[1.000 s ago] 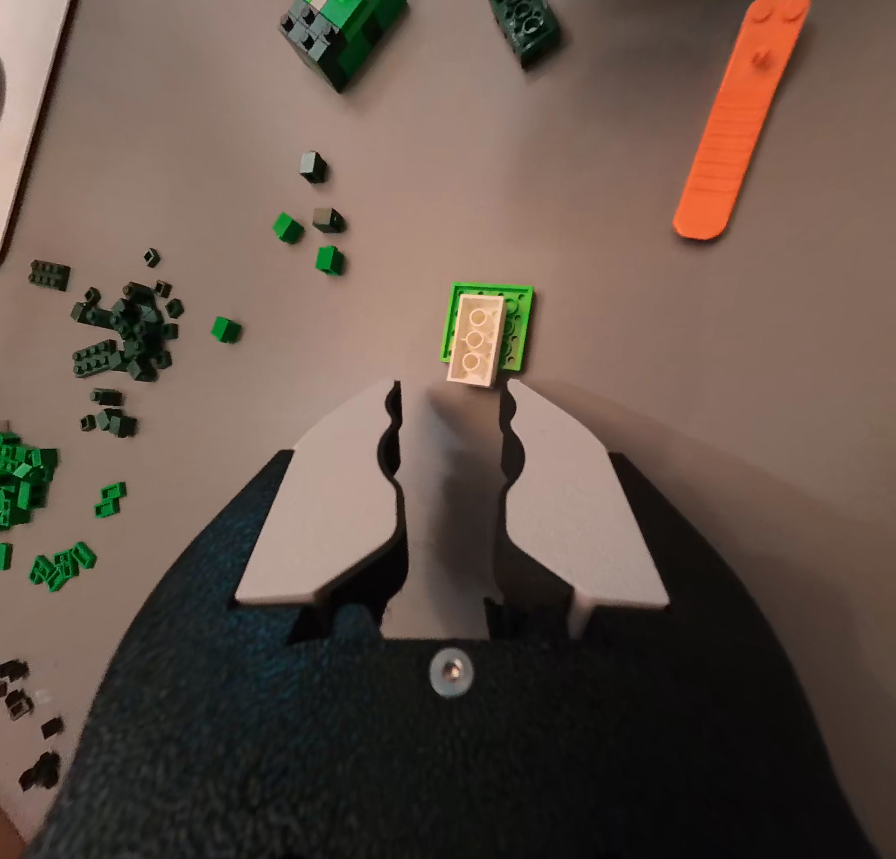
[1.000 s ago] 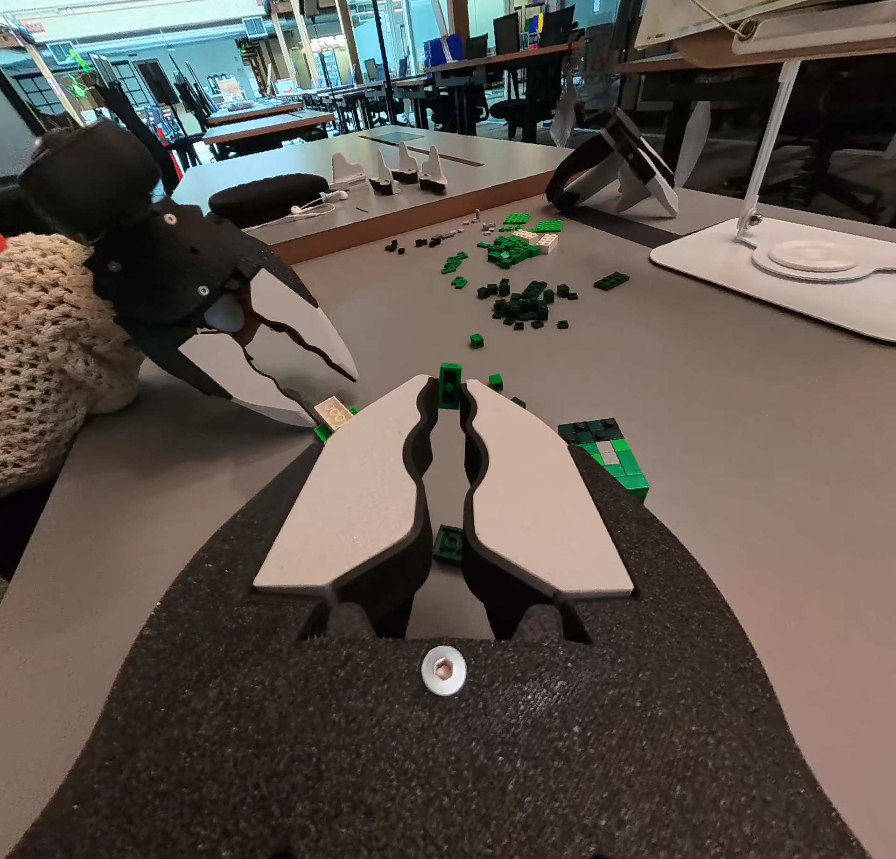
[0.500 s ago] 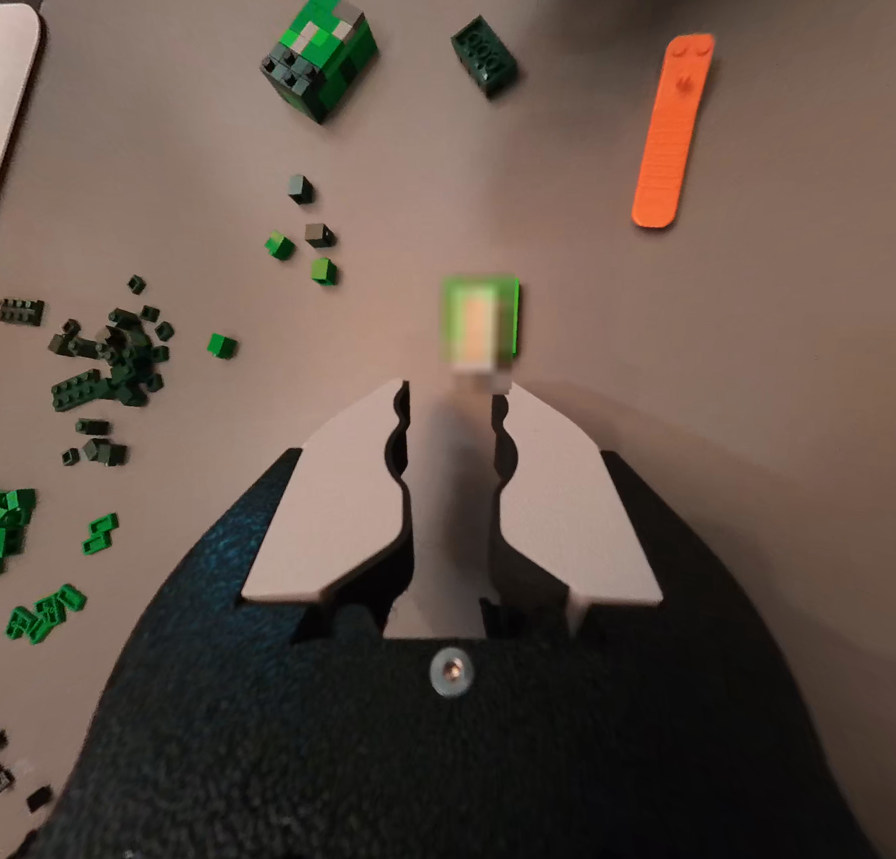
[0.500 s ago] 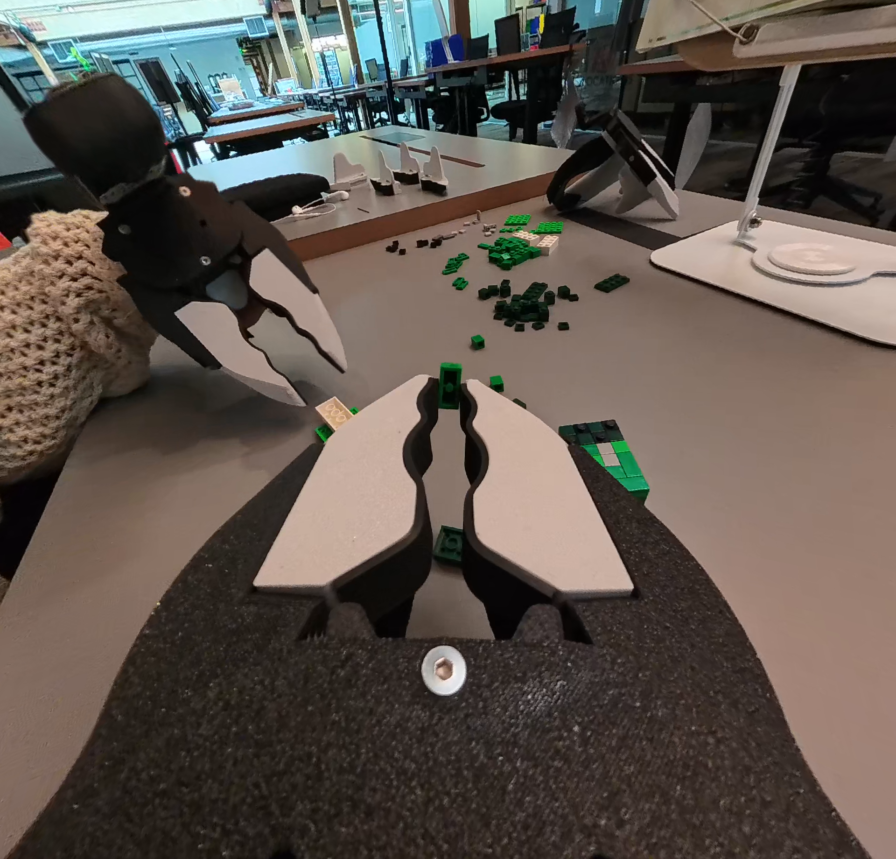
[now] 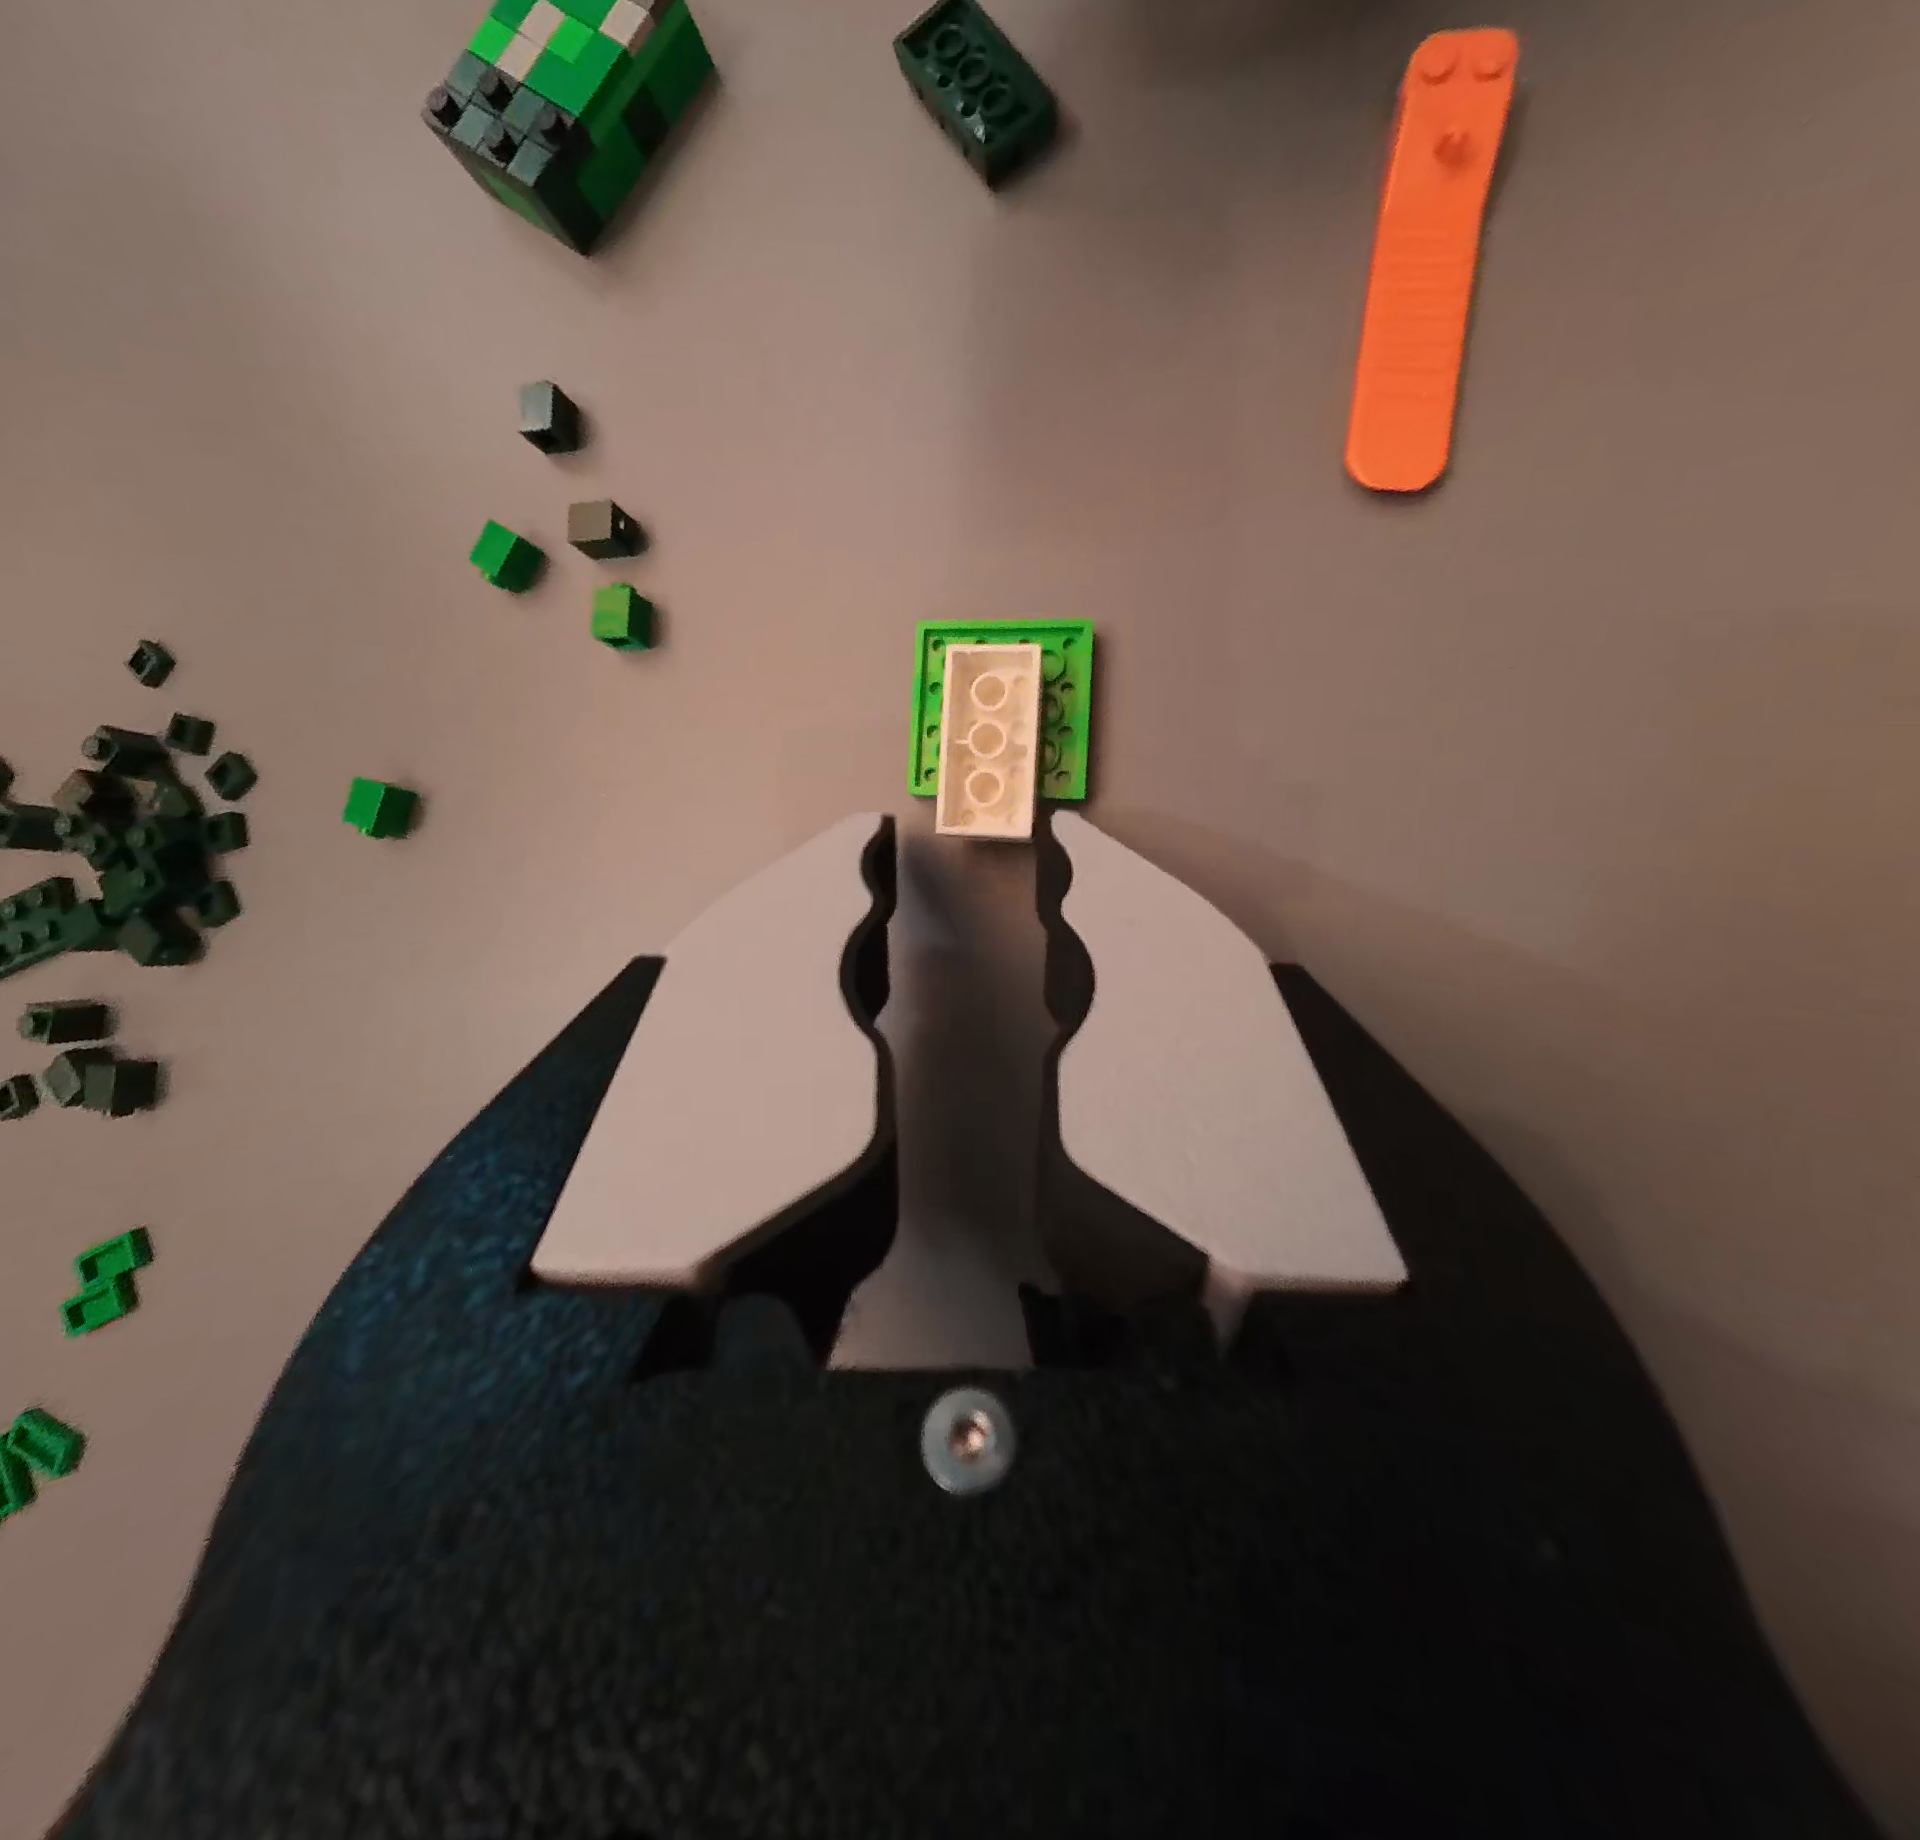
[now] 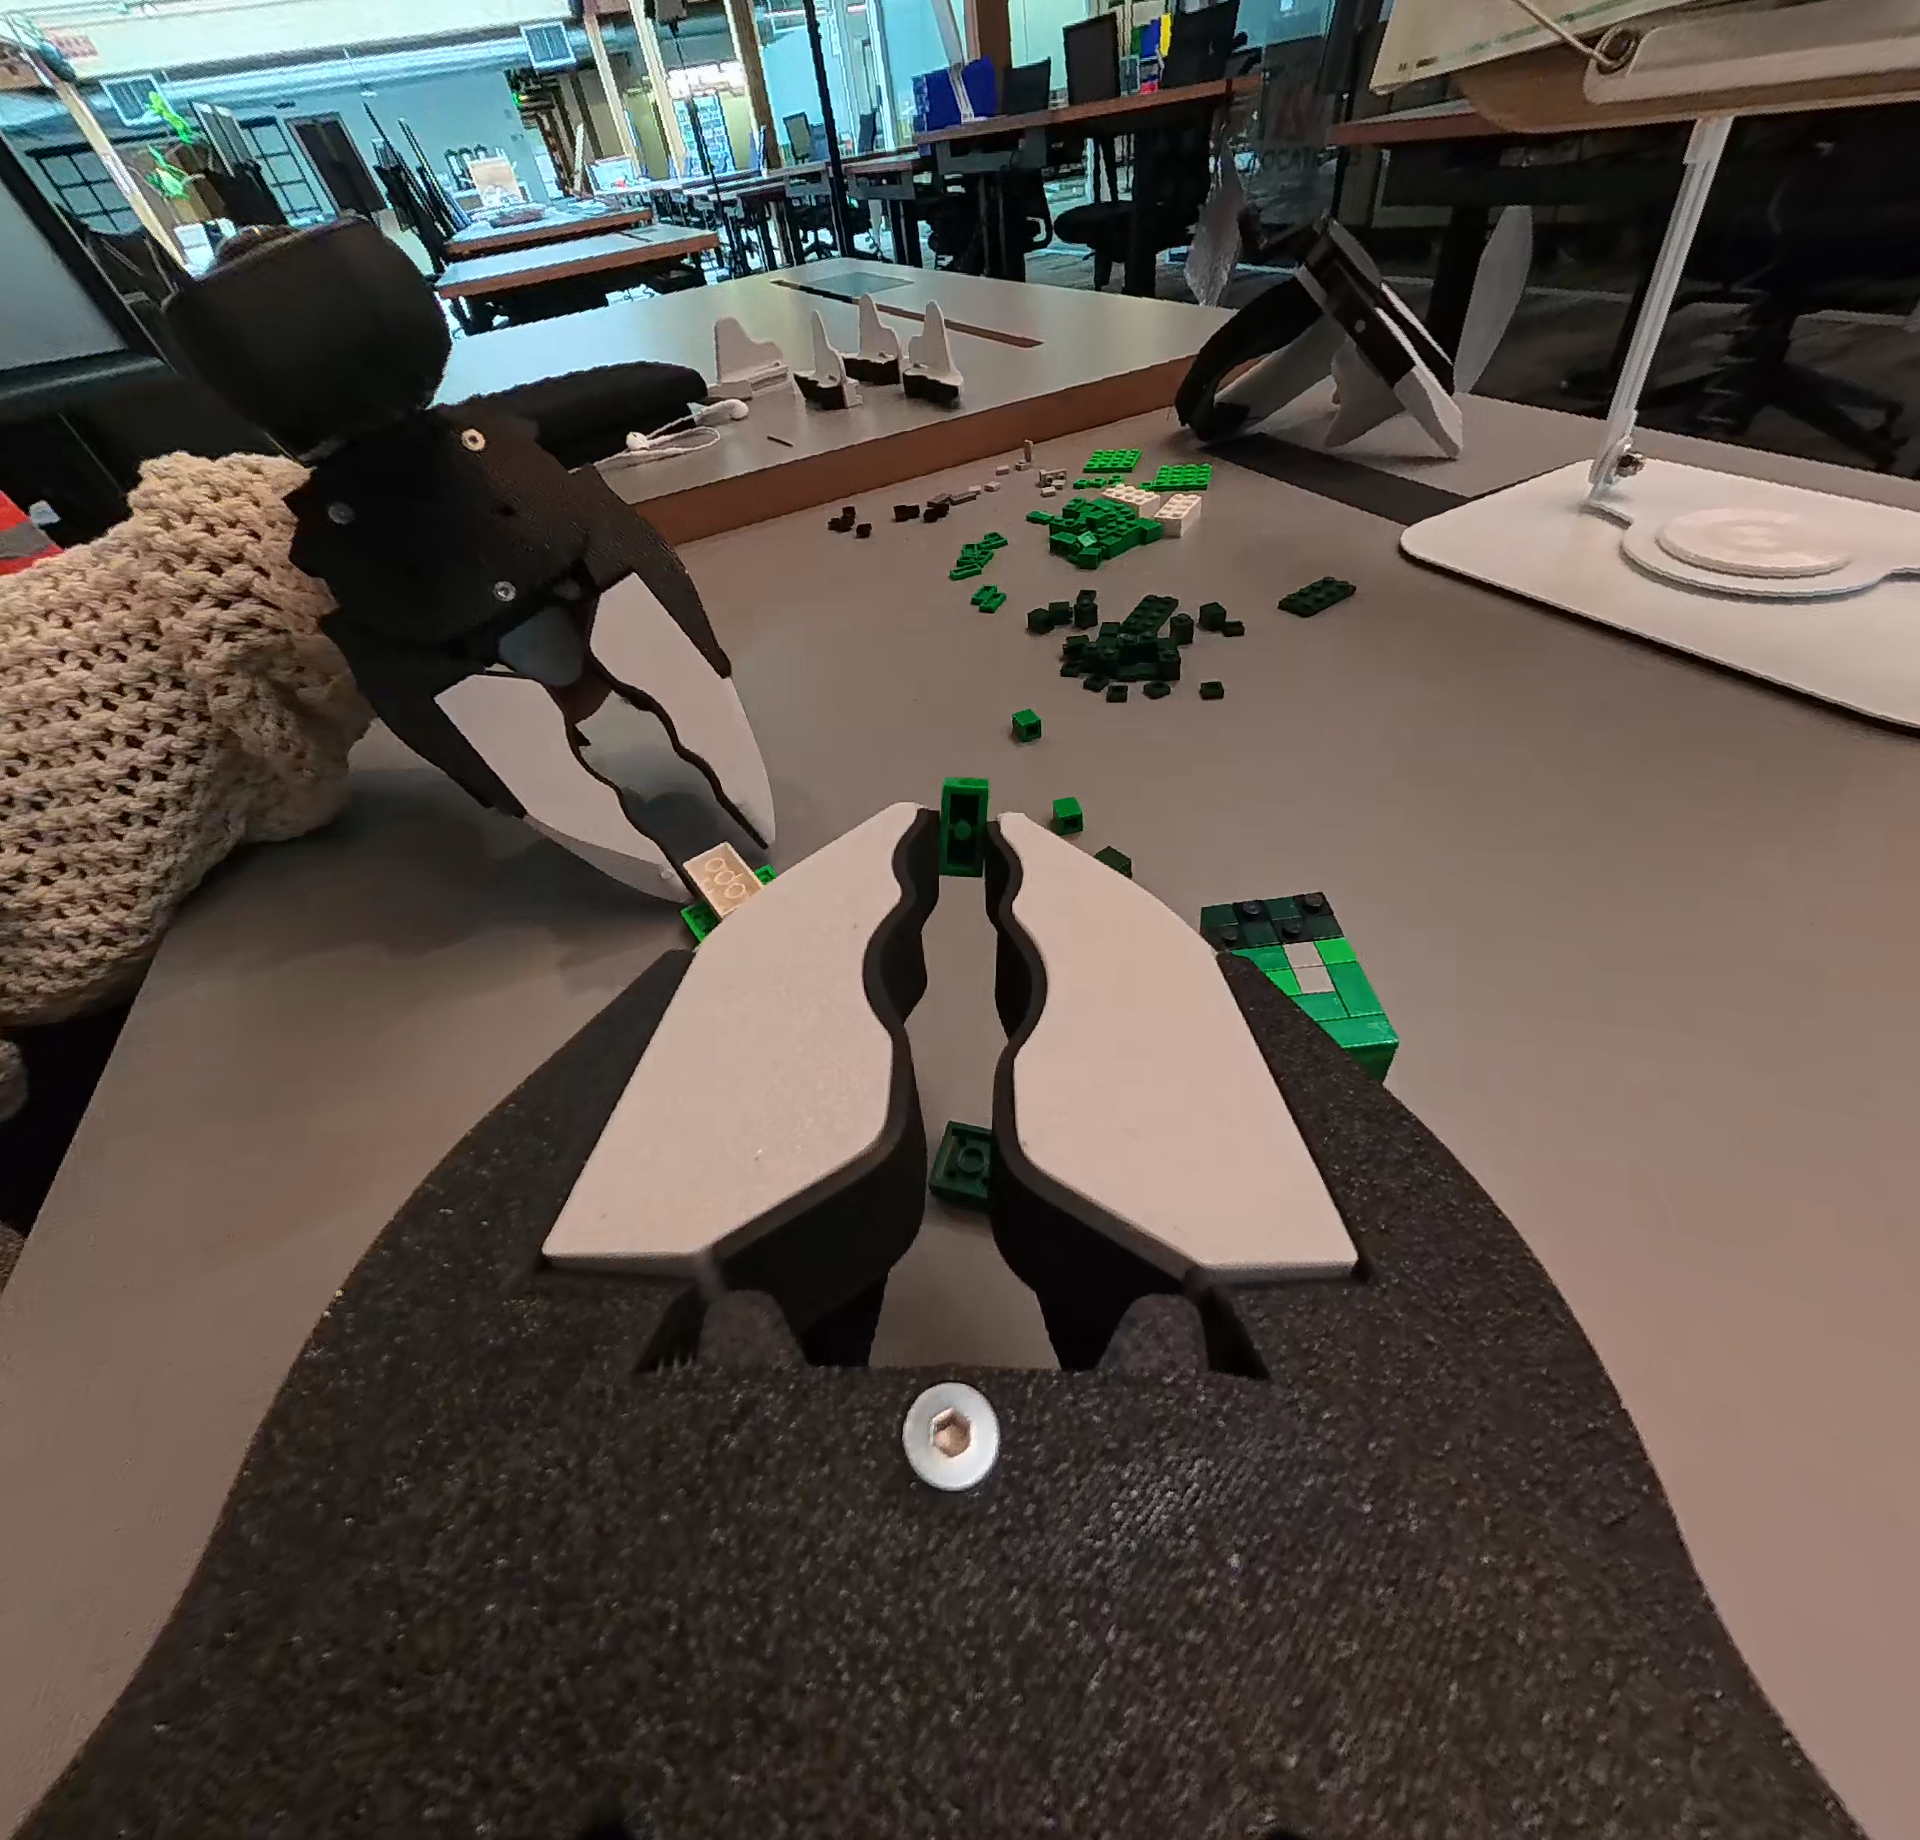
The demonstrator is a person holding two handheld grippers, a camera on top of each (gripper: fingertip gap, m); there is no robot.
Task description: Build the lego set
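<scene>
Left wrist view looks straight down on the grey table (image 5: 1455, 855). The left gripper (image 5: 966, 829) has its jaws parted with nothing between them, tips just short of a white brick (image 5: 987, 741) lying studs-down on a bright green plate (image 5: 1075, 710). The brick overhangs the plate's near edge. Beyond them stand a green block model (image 5: 571, 76), a dark green brick (image 5: 975, 81) and an orange strip-shaped tool (image 5: 1429, 263). Small loose green pieces (image 5: 613, 614) lie to the left, with a dark green pile (image 5: 125, 855) farther out.

Seen from the right wrist camera, the right gripper (image 6: 961, 824) is pinched narrow on a small green piece (image 6: 961, 822) held upright at its tips, above the table. The left gripper (image 6: 717, 834) reaches down beside the white brick (image 6: 724, 874); whether its tips touch the brick is hard to say from this angle. The block model (image 6: 1309, 980) sits just right of the right gripper's fingers. A knitted cream sleeve (image 6: 135, 710) shows behind the left gripper.
</scene>
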